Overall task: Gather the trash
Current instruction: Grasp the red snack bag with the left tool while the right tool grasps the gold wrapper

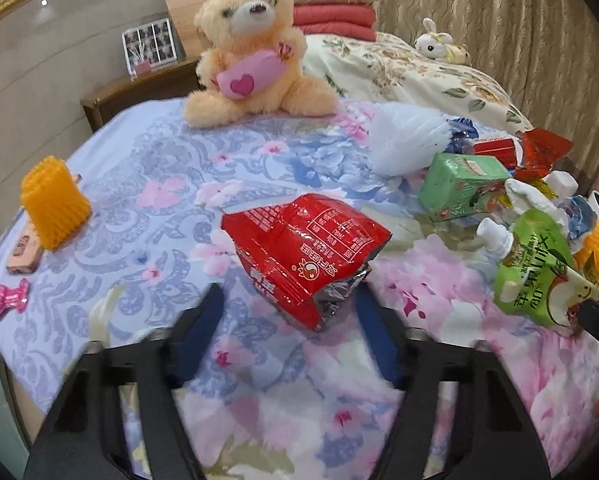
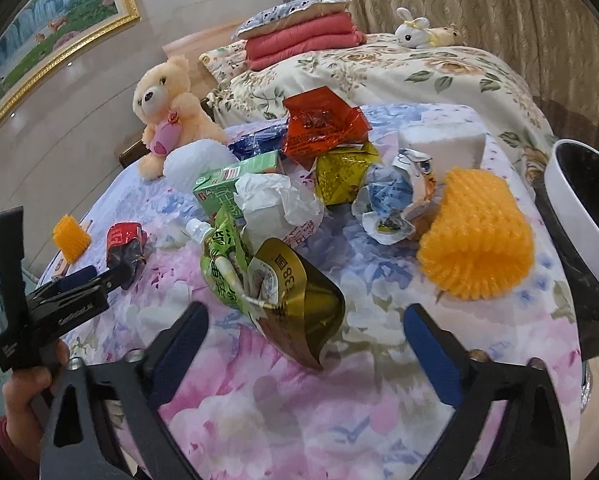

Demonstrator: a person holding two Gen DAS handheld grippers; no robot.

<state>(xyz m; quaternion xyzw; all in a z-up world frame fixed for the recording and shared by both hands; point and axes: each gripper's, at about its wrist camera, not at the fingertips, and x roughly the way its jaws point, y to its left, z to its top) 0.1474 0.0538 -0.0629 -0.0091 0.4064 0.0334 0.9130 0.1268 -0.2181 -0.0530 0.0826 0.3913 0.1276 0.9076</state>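
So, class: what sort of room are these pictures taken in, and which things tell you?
Most likely a bedroom. A bed with a floral quilt, folded blankets with a pillow on top, and a teddy bear all suggest it.

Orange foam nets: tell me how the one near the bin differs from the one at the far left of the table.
The right net lies on its side, open end showing; the left net stands upright. The right net sits beside the bin and the trash pile; the left net stands apart from the pile, beside a small pink box. Both are orange ribbed foam, untouched by either tool.
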